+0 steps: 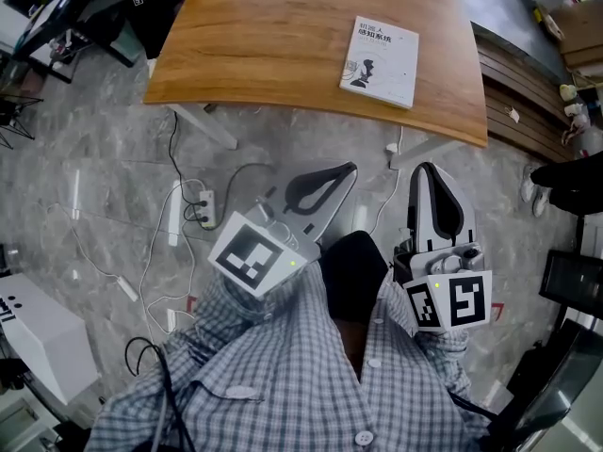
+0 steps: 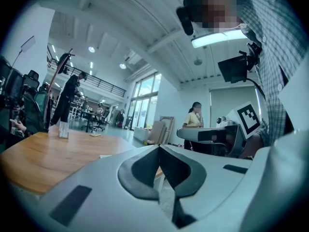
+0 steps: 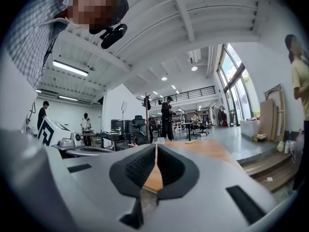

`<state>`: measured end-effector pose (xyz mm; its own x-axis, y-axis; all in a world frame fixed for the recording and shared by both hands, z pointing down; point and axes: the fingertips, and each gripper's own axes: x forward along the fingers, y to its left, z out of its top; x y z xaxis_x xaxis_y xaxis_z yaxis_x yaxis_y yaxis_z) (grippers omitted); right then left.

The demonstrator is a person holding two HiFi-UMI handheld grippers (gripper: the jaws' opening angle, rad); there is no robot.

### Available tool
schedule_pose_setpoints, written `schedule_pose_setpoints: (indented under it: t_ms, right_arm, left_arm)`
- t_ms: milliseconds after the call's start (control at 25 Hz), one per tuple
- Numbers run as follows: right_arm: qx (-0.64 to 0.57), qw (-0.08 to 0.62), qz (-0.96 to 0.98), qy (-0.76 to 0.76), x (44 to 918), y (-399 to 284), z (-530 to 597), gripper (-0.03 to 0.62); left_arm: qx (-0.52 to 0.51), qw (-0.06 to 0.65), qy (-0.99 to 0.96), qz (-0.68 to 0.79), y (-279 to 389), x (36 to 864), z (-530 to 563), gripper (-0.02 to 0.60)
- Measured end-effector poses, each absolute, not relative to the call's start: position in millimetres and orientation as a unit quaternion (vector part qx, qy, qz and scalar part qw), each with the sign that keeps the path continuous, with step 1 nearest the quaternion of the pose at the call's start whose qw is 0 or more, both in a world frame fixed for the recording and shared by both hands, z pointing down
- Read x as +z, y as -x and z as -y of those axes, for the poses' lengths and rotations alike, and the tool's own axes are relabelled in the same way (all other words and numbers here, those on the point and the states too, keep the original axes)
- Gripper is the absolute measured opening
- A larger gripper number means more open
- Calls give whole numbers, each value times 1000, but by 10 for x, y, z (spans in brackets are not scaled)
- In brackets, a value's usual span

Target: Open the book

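Head view: closed book (image 1: 380, 61) flat on wooden table (image 1: 264, 36), beside near edge, toward right corner; wide tabletop left of it; long axis running away, title end far, tipped slightly right. Left gripper (image 1: 350, 168) and right gripper (image 1: 426, 168) over floor (image 1: 104, 177), short of that edge. Left gripper view: jaws pressed together, empty. Right gripper view: jaws tip to tip, nothing between.
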<state>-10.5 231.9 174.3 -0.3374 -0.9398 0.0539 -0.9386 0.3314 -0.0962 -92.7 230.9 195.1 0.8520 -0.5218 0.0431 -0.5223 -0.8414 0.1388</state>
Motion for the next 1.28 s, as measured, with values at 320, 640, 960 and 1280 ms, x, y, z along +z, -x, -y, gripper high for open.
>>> schedule_pose_setpoints:
  t_ms: [320,640,960,1280]
  right_arm:
    - [-58,4,-812,581,1801,114,-2279,26]
    - [-66,5,-819,571,1900,39,-2050,27]
    - [-71,8,-828,556,1949,-161,-1524,26]
    - [-78,15,-831,551,1957,-560,-901,28]
  left_arm:
    - [4,76,-958,275,998,2008,-2227,6]
    - [11,75,-955,287,940,2089,-2029,6]
    - [22,74,-952,296,675,2133,-1531,6]
    - [25,74,-951,299,243,2094,-911,6]
